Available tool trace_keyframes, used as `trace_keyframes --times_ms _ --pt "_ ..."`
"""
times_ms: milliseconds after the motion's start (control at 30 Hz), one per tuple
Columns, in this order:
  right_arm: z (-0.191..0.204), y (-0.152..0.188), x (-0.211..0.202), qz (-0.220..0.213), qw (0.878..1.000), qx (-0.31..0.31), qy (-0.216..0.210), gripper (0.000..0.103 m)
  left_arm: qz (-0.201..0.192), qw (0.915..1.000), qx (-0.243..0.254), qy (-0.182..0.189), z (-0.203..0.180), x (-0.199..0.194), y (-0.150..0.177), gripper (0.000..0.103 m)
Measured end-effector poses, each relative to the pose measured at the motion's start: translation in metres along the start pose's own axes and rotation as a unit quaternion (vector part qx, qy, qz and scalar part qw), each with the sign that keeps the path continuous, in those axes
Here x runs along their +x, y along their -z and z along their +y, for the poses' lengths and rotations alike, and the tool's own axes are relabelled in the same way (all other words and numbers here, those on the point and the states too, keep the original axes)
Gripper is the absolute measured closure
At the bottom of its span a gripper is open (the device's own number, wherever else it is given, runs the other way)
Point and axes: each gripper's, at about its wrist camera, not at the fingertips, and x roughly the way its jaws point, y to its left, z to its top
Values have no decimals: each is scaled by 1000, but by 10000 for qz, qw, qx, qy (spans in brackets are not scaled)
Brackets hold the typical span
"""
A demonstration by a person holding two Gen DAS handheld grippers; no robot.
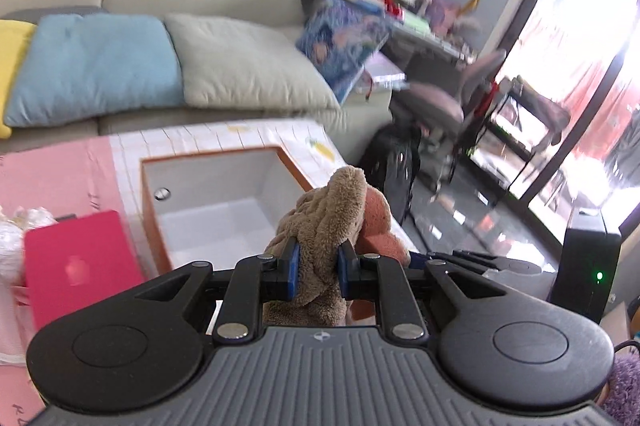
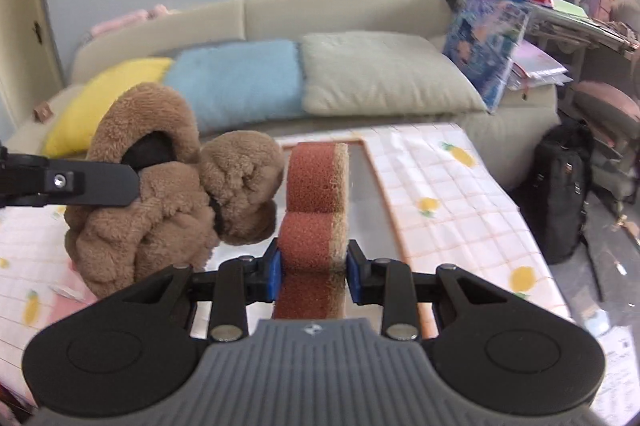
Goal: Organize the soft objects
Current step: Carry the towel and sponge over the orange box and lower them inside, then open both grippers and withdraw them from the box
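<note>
My left gripper [image 1: 318, 266] is shut on a brown fuzzy plush item [image 1: 324, 222] and holds it above the white box [image 1: 224, 185]. The plush also shows in the right wrist view [image 2: 160, 193], with a left finger [image 2: 92, 183] pressed into it. My right gripper [image 2: 314, 268] is shut on a red-brown sponge with a tan backing [image 2: 316, 201], held upright just right of the plush, over the box opening. The sponge shows behind the plush in the left wrist view [image 1: 378, 226].
The white box with an orange-brown rim [image 2: 380, 193] sits on a table with a pineapple-print cloth [image 2: 452, 193]. A pink laptop [image 1: 76, 266] lies to the left. A sofa with yellow, blue and grey cushions [image 2: 384, 73] stands behind. A black backpack [image 2: 560, 193] and a chair [image 1: 440, 97] are at the right.
</note>
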Motion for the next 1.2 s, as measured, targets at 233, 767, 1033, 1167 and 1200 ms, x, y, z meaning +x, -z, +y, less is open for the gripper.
trace_keyframes --times_ms 233,767,1033,1167,1200 --pt "-27 18 35 596 9981 3 131 72 780 9966 -197 -177 5 51 20 83" --pt "-23 40 71 1084 9934 -289 245 71 1421 9881 76 -579 8 81 42 67" --pt "-22 36 60 1013 9938 -269 370 68 1023 9932 -7 -547 10 56 35 36" --pt "-18 28 40 751 9954 -303 518 55 529 9968 266 -545 3 26 31 36" --pt "-16 25 34 667 9958 -292 554 53 371 9966 432 -603 -2 20 29 36"
